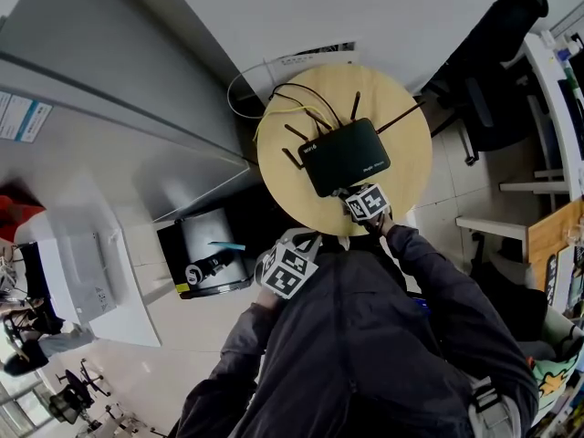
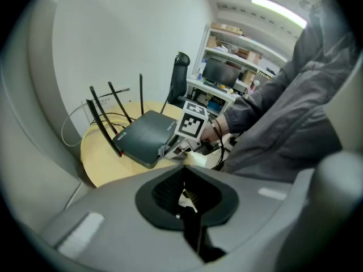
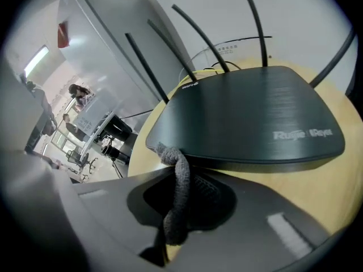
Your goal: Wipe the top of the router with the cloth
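A black router [image 1: 347, 156] [image 2: 144, 136] [image 3: 255, 115] with several thin antennas lies on a small round wooden table [image 1: 401, 182] [image 3: 334, 180]. My right gripper [image 1: 365, 203] [image 3: 176, 208] is at the router's near edge, shut on a grey knitted cloth [image 3: 177, 194] whose top end touches the router's front left corner. My left gripper [image 1: 290, 267] [image 2: 187, 208] hangs back off the table's near left edge with its jaws together and nothing between them. From the left gripper view I see the right gripper's marker cube [image 2: 193, 123] against the router.
Yellow and black cables [image 1: 283, 99] trail off the table's far side. A grey cabinet [image 1: 119, 80] and a dark bin [image 1: 205, 254] stand to the left. An office chair [image 1: 493, 71] and a desk [image 1: 557, 80] are on the right.
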{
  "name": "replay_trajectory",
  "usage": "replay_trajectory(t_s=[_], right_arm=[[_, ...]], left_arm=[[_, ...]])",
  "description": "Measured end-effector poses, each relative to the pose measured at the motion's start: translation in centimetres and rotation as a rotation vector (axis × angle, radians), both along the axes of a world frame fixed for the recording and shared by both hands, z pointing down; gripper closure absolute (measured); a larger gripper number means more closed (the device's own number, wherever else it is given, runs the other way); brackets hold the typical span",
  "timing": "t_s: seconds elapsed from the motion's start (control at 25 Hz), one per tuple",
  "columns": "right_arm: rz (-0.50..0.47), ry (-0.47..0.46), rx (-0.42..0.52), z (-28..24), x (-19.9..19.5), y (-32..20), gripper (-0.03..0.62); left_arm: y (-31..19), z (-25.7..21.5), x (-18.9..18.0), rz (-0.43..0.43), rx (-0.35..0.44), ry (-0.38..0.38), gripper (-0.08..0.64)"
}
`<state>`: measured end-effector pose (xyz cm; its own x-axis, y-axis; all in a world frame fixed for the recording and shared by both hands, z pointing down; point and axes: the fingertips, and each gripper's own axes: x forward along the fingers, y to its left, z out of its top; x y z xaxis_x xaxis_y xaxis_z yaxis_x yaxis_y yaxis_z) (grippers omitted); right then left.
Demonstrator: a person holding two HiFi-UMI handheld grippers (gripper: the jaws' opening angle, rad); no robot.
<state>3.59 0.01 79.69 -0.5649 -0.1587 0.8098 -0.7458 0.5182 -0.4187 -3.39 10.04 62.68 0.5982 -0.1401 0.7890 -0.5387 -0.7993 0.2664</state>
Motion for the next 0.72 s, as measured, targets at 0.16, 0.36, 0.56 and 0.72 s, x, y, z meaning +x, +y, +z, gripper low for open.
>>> replay_trajectory(t_s=[0.16,0.36,0.56,0.72], right_arm=[[0.062,0.025,0.000,0.4,3.5,-1.2,0.560],[0.141,0.047,0.002,0.5,8.5,-2.8,0.560],[0.172,0.065,0.008,0.5,12.1,-3.8,0.560],[0.201,0.058,0.010,0.4,14.1,-4.5,0.560]], left_arm=[[-0.4,0.1,0.7,0.011,0.003,0.006,0.560],[-0.8,0.0,1.9,0.026,-0.007,-0.003,0.560],[-1.6,0.1,3.2,0.027,-0.009,-0.012,0.560],[-2.5,0.0,4.4,0.025,0.001,-0.004,0.560]])
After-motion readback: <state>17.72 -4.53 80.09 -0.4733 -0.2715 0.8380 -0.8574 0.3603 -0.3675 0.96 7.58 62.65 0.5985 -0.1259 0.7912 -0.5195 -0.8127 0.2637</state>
